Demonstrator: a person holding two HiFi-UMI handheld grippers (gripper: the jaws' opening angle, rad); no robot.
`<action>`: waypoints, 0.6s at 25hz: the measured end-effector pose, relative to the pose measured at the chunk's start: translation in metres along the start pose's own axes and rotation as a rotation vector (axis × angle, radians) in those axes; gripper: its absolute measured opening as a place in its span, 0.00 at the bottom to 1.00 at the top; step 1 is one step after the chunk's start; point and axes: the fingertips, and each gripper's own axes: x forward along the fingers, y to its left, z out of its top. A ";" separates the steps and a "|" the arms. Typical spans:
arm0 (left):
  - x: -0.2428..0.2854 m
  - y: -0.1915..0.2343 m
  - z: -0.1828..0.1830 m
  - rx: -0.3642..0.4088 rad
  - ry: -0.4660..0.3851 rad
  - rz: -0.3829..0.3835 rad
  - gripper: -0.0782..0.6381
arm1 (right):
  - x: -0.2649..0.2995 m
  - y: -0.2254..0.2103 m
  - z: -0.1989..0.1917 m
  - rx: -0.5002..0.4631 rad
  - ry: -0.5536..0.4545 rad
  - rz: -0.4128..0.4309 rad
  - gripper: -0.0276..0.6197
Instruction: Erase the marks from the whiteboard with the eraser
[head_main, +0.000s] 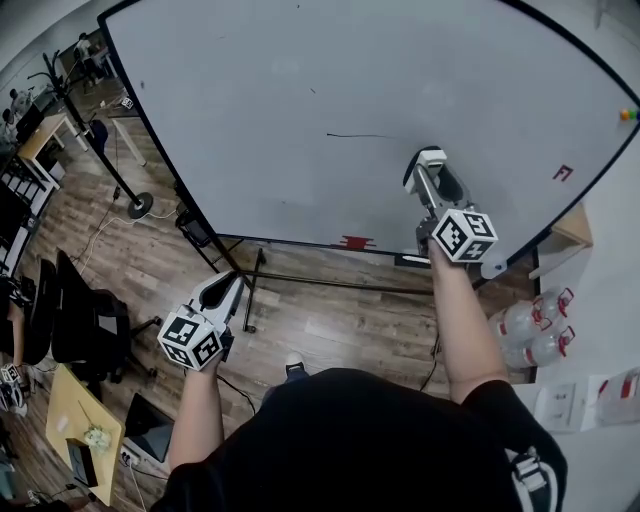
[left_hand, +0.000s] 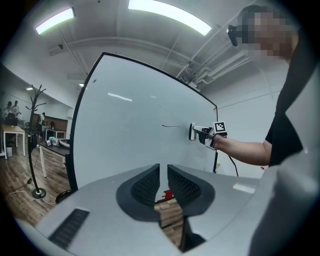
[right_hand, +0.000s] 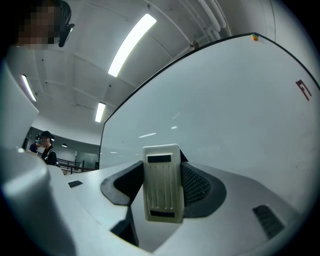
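Observation:
The whiteboard (head_main: 300, 90) stands in front of me, with a thin black line (head_main: 360, 135) near its middle and a small red mark (head_main: 563, 172) at the right. My right gripper (head_main: 430, 168) is shut on the white eraser (head_main: 431, 156), held at the board just right of and slightly below the black line. In the right gripper view the eraser (right_hand: 161, 182) fills the gap between the jaws, facing the board (right_hand: 225, 110). My left gripper (head_main: 224, 288) hangs low at the left, away from the board. It is shut (left_hand: 163, 172) and holds nothing.
A red item (head_main: 355, 242) lies on the board's bottom ledge. The board's stand legs (head_main: 250, 290) reach onto the wood floor. A coat stand (head_main: 135, 200), a black chair (head_main: 80, 320) and a desk (head_main: 85, 430) are at the left. Water jugs (head_main: 530, 330) sit at the right.

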 end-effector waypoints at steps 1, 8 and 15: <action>-0.001 0.004 0.000 -0.001 0.000 0.002 0.19 | 0.006 -0.001 0.001 -0.007 -0.002 -0.012 0.40; -0.006 0.032 -0.001 -0.011 0.000 0.013 0.19 | 0.038 -0.007 0.000 -0.032 -0.009 -0.106 0.40; -0.012 0.050 -0.004 -0.025 -0.004 0.013 0.19 | 0.047 -0.001 -0.001 -0.053 -0.022 -0.169 0.40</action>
